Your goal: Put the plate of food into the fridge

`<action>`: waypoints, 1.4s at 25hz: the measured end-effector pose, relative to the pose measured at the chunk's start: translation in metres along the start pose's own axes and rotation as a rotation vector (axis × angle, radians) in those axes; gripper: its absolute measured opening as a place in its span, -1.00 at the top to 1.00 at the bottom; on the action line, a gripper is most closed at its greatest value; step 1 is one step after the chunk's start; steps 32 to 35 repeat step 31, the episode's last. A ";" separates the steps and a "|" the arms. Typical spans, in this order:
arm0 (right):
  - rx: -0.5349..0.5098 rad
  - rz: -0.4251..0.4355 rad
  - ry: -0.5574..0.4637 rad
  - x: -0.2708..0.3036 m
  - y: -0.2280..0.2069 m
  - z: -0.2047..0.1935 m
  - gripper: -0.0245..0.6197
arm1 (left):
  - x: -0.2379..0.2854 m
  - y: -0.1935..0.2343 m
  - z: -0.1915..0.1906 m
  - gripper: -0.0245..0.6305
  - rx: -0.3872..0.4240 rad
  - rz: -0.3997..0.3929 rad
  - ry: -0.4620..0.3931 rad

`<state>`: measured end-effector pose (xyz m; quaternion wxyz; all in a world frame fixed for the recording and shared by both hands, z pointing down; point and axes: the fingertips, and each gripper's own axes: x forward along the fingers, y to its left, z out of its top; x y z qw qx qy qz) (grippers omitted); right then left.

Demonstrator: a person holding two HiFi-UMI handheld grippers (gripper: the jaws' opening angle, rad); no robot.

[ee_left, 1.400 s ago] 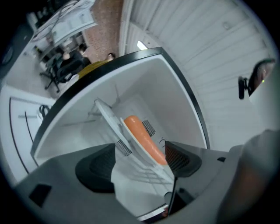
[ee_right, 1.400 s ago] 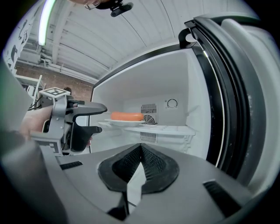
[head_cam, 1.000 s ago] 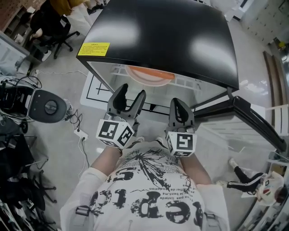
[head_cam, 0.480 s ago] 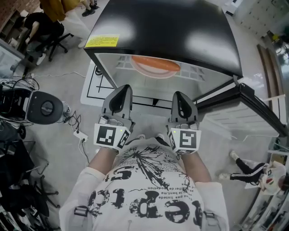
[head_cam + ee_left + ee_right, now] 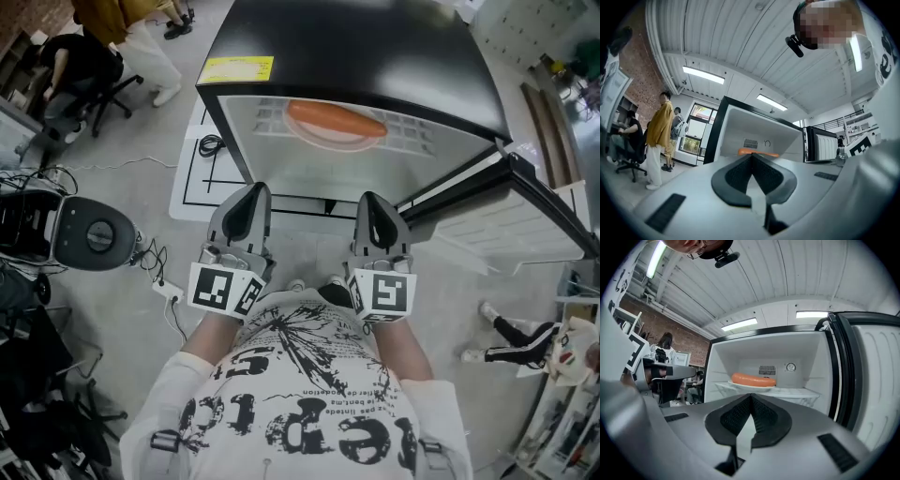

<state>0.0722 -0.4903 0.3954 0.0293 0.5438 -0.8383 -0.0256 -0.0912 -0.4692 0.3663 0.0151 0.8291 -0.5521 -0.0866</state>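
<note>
Head view: the plate of food rests on a shelf inside the open fridge, at the far side. Nearer, the left gripper and right gripper hover side by side, each with jaws pressed together.

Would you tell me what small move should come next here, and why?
Probably swing the right gripper toward the open fridge door to begin pushing it shut. The plate of food already sits on the fridge shelf, the right gripper and the left gripper are shut with nothing between the jaws, and the door stands open at the right.
</note>
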 end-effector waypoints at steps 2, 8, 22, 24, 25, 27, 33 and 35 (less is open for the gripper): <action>0.019 0.001 0.008 -0.002 0.005 -0.004 0.92 | -0.002 0.004 -0.006 0.91 0.007 0.000 0.014; 0.022 -0.017 0.026 -0.006 0.008 -0.013 0.92 | 0.003 0.008 -0.020 0.91 -0.022 -0.041 0.046; -0.054 -0.027 0.008 0.000 0.015 -0.007 0.92 | 0.012 -0.009 -0.018 0.91 0.033 -0.113 0.040; -0.057 -0.026 0.010 0.001 0.016 -0.006 0.92 | 0.014 -0.008 -0.018 0.91 0.031 -0.112 0.042; -0.057 -0.030 0.013 0.001 0.015 -0.007 0.92 | 0.015 -0.007 -0.019 0.91 0.030 -0.111 0.045; -0.059 -0.038 0.019 0.002 0.013 -0.007 0.92 | 0.017 -0.005 -0.021 0.91 0.016 -0.107 0.053; -0.064 -0.048 0.006 0.005 0.011 -0.004 0.92 | 0.022 0.002 -0.028 0.91 -0.023 -0.093 0.081; -0.064 -0.048 0.006 0.005 0.011 -0.004 0.92 | 0.022 0.002 -0.028 0.91 -0.023 -0.093 0.081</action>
